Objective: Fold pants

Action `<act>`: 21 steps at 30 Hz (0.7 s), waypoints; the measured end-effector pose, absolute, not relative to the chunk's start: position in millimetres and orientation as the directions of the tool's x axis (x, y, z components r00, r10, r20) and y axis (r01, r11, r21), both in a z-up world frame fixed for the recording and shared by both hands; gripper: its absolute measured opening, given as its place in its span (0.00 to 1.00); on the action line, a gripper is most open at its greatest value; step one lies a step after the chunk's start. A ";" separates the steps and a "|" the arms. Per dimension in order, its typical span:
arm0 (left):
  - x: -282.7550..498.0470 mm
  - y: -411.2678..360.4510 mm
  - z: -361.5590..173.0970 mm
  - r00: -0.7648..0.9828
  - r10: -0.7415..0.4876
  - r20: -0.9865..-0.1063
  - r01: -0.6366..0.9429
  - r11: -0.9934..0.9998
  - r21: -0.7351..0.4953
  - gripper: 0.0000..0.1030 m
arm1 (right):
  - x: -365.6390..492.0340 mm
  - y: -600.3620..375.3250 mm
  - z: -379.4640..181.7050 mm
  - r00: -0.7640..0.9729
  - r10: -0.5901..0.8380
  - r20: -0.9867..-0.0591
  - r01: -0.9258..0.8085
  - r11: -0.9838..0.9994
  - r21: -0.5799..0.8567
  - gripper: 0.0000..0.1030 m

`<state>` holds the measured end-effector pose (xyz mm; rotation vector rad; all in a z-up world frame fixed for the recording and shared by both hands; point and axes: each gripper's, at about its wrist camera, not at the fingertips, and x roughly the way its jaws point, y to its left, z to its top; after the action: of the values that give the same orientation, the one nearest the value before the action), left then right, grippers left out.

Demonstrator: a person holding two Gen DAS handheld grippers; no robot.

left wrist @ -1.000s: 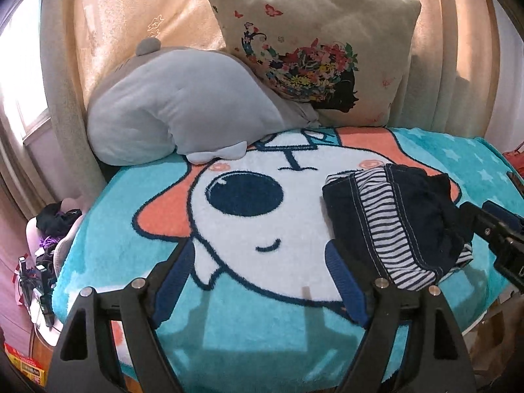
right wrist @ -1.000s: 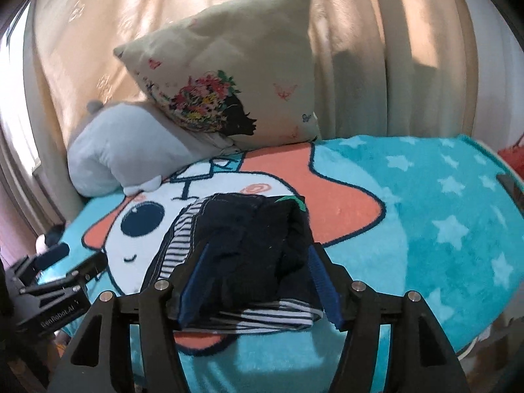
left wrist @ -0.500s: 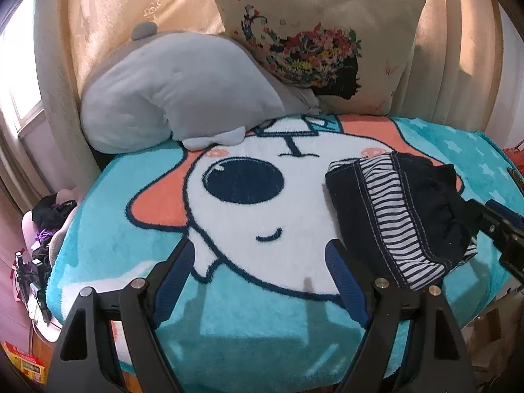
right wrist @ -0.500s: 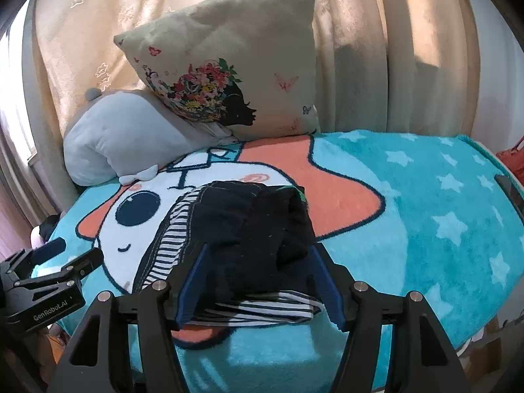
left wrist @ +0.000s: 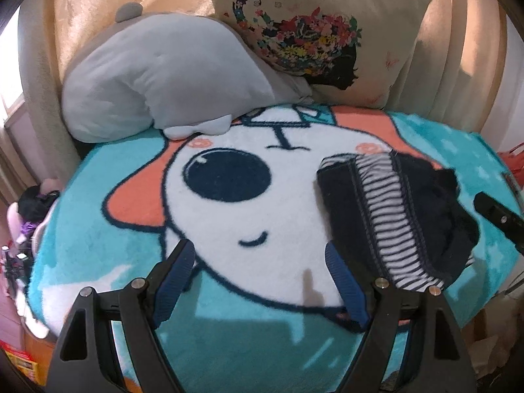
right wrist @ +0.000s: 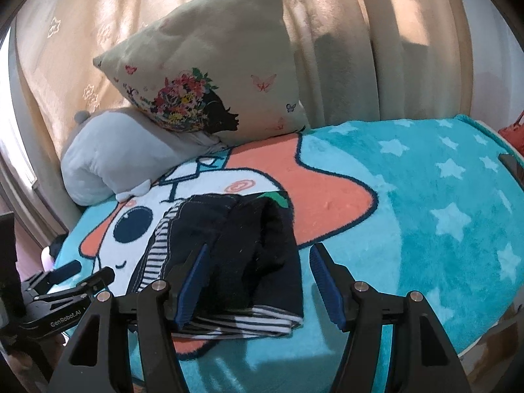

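Observation:
The pants (left wrist: 393, 216) are navy with a black-and-white striped panel. They lie folded in a small bundle on the cartoon blanket (left wrist: 229, 222), to the right in the left wrist view and at the centre in the right wrist view (right wrist: 235, 255). My left gripper (left wrist: 258, 275) is open and empty, above the blanket's near edge, left of the bundle. My right gripper (right wrist: 258, 278) is open and empty, over the near end of the bundle without gripping it. The left gripper also shows at the lower left of the right wrist view (right wrist: 82, 275).
A grey plush pillow (left wrist: 163, 75) and a beige flowered cushion (left wrist: 321, 29) lean against the curtain (right wrist: 376, 32) at the back. The blanket's starred teal part (right wrist: 442, 213) lies right of the pants. Clutter sits on the floor at the left (left wrist: 19, 229).
Both grippers have moved forward and closer to the bed, so the bundle and pillows look larger. The pants have not moved. Both grippers stay open.

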<state>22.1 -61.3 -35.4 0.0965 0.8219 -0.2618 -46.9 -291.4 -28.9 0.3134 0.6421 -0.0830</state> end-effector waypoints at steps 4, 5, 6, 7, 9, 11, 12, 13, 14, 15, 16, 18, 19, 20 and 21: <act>34.4 -55.4 -29.4 0.634 -0.294 -0.716 0.296 0.947 -0.127 0.83 | -38.2 -310.5 -28.9 0.794 0.126 -0.594 0.137 0.916 0.377 0.72; 38.6 -55.3 -30.2 0.623 -0.315 -0.716 0.304 0.941 -0.150 0.84 | -35.2 -314.1 -29.7 0.790 0.151 -0.595 0.128 0.907 0.401 0.74; 43.4 -55.8 -32.1 0.608 -0.334 -0.721 0.309 0.935 -0.172 0.84 | -30.5 -319.0 -31.6 0.782 0.188 -0.595 0.114 0.894 0.433 0.74; 49.7 -56.9 -35.3 0.588 -0.356 -0.727 0.315 0.928 -0.200 0.84 | -25.1 -323.5 -34.0 0.772 0.220 -0.597 0.105 0.881 0.462 0.75; 59.9 -60.2 -42.1 0.549 -0.391 -0.739 0.326 0.914 -0.241 0.84 | -12.2 -330.6 -40.6 0.752 0.273 -0.600 0.090 0.859 0.504 0.75; 69.1 -65.4 -49.2 0.508 -0.425 -0.749 0.336 0.899 -0.282 0.84 | 0.6 -335.3 -48.8 0.730 0.302 -0.613 0.090 0.847 0.524 0.75; 73.1 -69.6 -52.7 0.485 -0.443 -0.754 0.347 0.889 -0.298 0.84 | 5.5 -337.0 -52.8 0.721 0.314 -0.618 0.091 0.841 0.533 0.75; 76.7 -74.4 -55.9 0.462 -0.464 -0.755 0.361 0.877 -0.318 0.84 | 10.3 -338.8 -57.5 0.711 0.327 -0.622 0.094 0.833 0.545 0.75; 79.4 -79.0 -58.7 0.446 -0.477 -0.757 0.372 0.868 -0.329 0.84 | 16.8 -340.1 -63.2 0.696 0.345 -0.629 0.097 0.823 0.559 0.75; 82.4 -84.1 -61.9 0.429 -0.486 -0.762 0.380 0.862 -0.336 0.84 | 20.2 -340.6 -66.5 0.689 0.354 -0.632 0.100 0.818 0.566 0.75; 85.0 -89.3 -65.2 0.414 -0.497 -0.762 0.389 0.854 -0.345 0.84 | 25.8 -340.2 -71.4 0.679 0.363 -0.638 0.103 0.813 0.573 0.75; 88.7 -99.7 -70.5 0.396 -0.507 -0.766 0.407 0.844 -0.348 0.84 | 31.7 -339.1 -76.8 0.669 0.372 -0.643 0.104 0.810 0.577 0.75; 89.5 -105.1 -72.7 0.399 -0.493 -0.773 0.409 0.850 -0.331 0.84 | 33.4 -338.0 -78.8 0.668 0.377 -0.642 0.101 0.808 0.580 0.75; 88.6 -108.0 -72.7 0.413 -0.481 -0.773 0.410 0.856 -0.314 0.84 | 36.4 -335.9 -81.2 0.666 0.385 -0.639 0.095 0.805 0.585 0.75; 86.9 -110.7 -71.7 0.422 -0.480 -0.769 0.416 0.856 -0.306 0.76 | 37.6 -335.2 -82.8 0.666 0.389 -0.637 0.095 0.802 0.589 0.75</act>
<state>86.9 -110.7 -71.7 -0.0717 0.9866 -0.5615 37.6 -335.2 -82.8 0.6348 0.8386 0.1789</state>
